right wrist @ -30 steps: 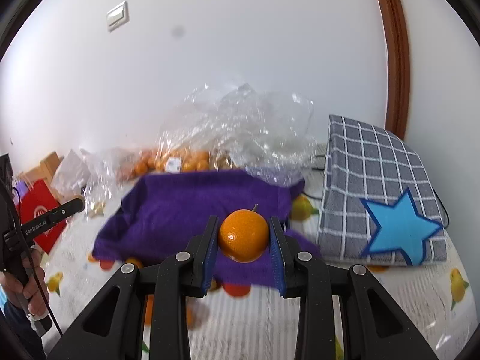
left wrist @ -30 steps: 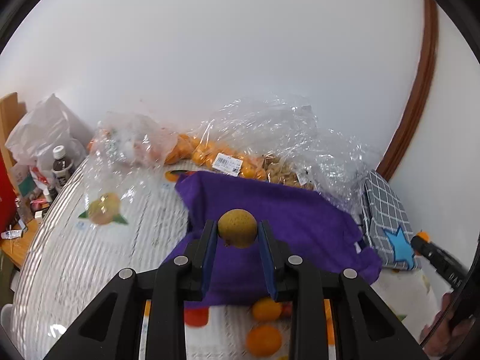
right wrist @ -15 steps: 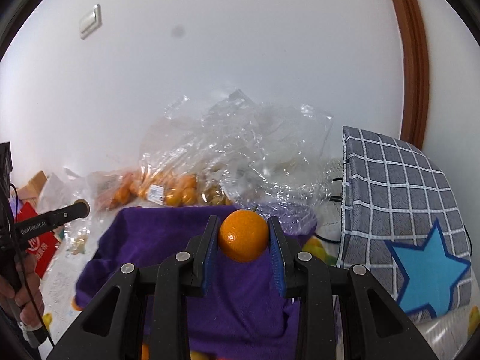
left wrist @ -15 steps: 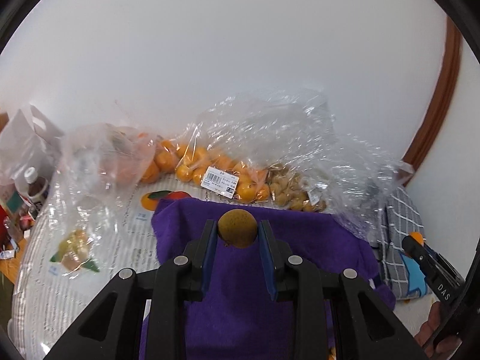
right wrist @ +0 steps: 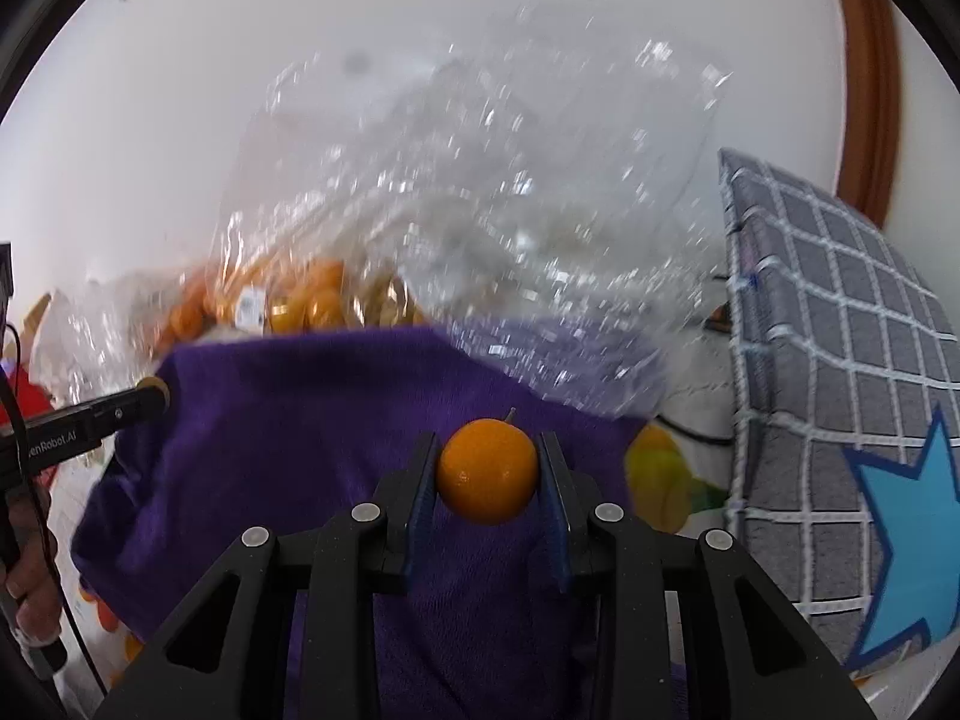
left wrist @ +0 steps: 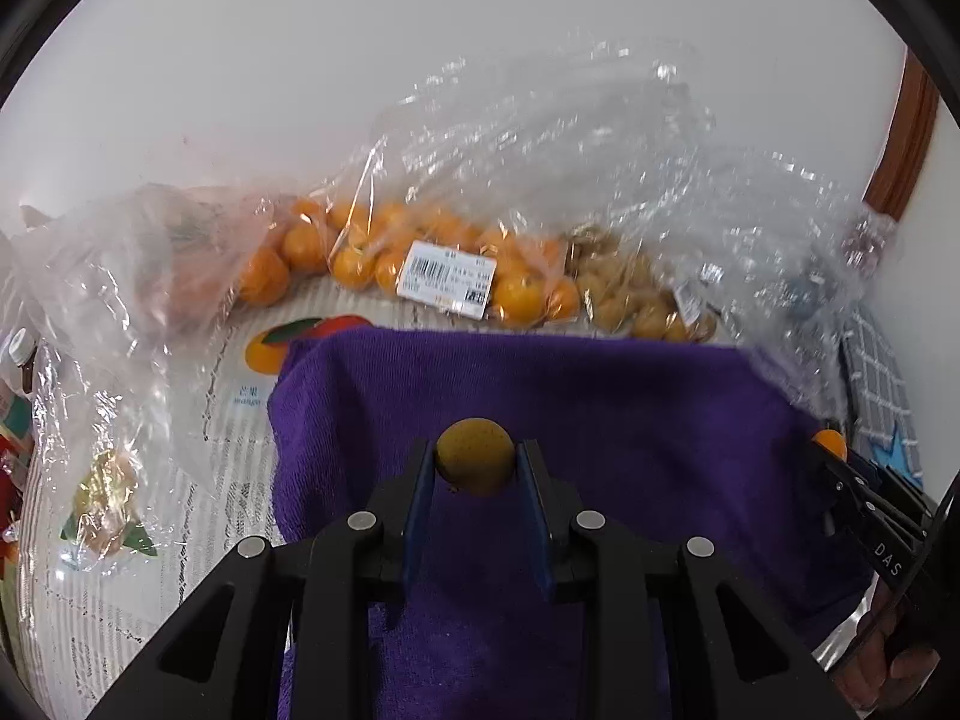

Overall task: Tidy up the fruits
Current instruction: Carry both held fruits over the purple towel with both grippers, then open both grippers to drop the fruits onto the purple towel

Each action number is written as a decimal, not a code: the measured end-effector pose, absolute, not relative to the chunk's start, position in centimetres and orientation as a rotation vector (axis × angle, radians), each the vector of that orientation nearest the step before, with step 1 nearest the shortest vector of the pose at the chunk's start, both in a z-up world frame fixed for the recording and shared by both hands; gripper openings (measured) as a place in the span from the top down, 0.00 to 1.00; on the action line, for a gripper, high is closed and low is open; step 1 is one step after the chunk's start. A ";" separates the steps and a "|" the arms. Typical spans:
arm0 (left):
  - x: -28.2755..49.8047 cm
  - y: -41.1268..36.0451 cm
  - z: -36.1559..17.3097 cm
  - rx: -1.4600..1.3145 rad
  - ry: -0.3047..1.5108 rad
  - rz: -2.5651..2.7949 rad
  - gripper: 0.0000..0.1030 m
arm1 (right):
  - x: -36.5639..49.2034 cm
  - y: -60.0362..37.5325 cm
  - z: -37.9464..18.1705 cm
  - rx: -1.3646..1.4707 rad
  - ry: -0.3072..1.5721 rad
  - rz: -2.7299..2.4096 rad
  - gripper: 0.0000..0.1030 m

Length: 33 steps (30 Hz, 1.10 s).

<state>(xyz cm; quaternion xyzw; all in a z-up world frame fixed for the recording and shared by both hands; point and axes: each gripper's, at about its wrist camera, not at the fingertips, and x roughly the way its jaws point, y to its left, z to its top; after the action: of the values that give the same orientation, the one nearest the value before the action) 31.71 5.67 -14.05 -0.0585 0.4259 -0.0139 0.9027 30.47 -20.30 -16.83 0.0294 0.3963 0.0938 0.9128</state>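
Two fruits are clamped, one per gripper: the left gripper pinches a small, dull yellow-brown round fruit, the right gripper a glossy orange with a short stem, both above a fuzzy purple cloth spread on the table, whose cover is striped and printed with fruit. Along the table's far edge, against a plain white wall, crinkled clear plastic bags hold oranges and brownish fruit; a grey checked pouch with a blue star stands at the right edge

The purple cloth looks matt and nubbly, the bags crinkled glossy plastic, the orange perhaps waxy-smooth.
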 end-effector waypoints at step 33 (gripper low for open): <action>32.2 5.6 -15.4 -0.086 0.915 -0.041 0.60 | 29.0 -18.3 -17.0 -0.061 0.791 0.168 0.42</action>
<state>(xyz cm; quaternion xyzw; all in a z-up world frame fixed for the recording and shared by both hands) 32.19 5.62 -15.45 -0.0417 0.4416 -0.0200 0.8960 28.97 -18.31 -16.96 -0.0296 0.3847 0.0817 0.9189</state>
